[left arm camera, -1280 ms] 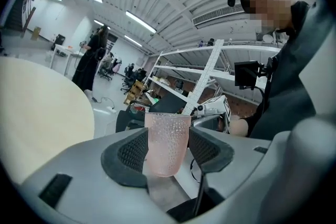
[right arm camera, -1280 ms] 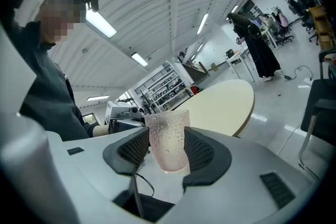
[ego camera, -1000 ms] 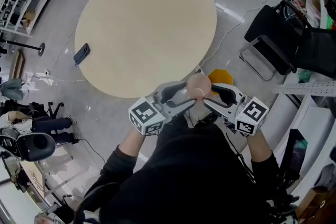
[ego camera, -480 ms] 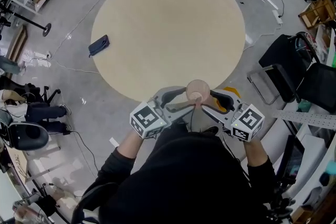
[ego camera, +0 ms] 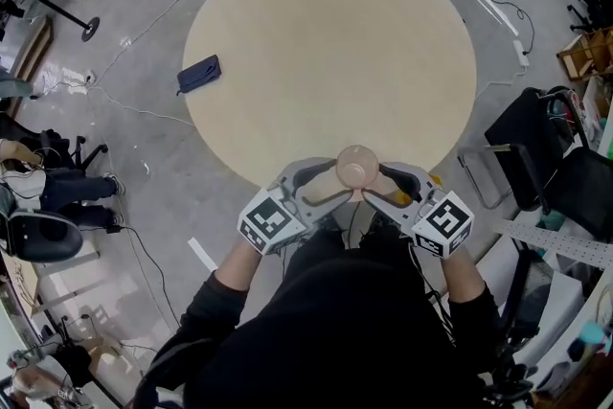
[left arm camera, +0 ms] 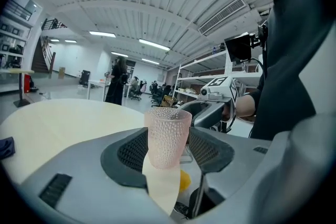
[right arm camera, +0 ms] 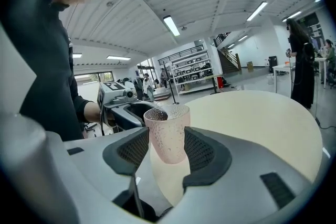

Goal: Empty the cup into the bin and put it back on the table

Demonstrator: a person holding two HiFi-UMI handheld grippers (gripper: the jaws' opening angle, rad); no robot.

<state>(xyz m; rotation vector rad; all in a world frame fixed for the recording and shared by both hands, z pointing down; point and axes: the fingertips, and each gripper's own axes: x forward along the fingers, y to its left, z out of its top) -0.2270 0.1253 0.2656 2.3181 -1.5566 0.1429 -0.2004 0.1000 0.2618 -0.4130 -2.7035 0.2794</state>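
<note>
Cup in mid-air: a pale pink, see-through plastic cup (ego camera: 357, 168) with a dimpled wall and tapering sides stands upright between two hand-held tools, over the 6 o'clock edge of a round, smooth beige table (ego camera: 326, 34). A flat dark blue object (ego camera: 198, 74) lies at the table's 9 o'clock edge; whether it rests on the top or on the floor cannot be told. Black chairs (ego camera: 522, 129) stand on the glossy grey floor (ego camera: 144, 168) around 4 o'clock. The person's dark sleeves and body fill the lower frame. The left gripper (ego camera: 330, 182), grey with ribbed black pads (left arm camera: 131, 152), is closed partway, both pads pressing against the cup's sides. The right gripper (ego camera: 385, 182) grips the same cup from the opposite direction, its jaws equally narrowed onto it.
</note>
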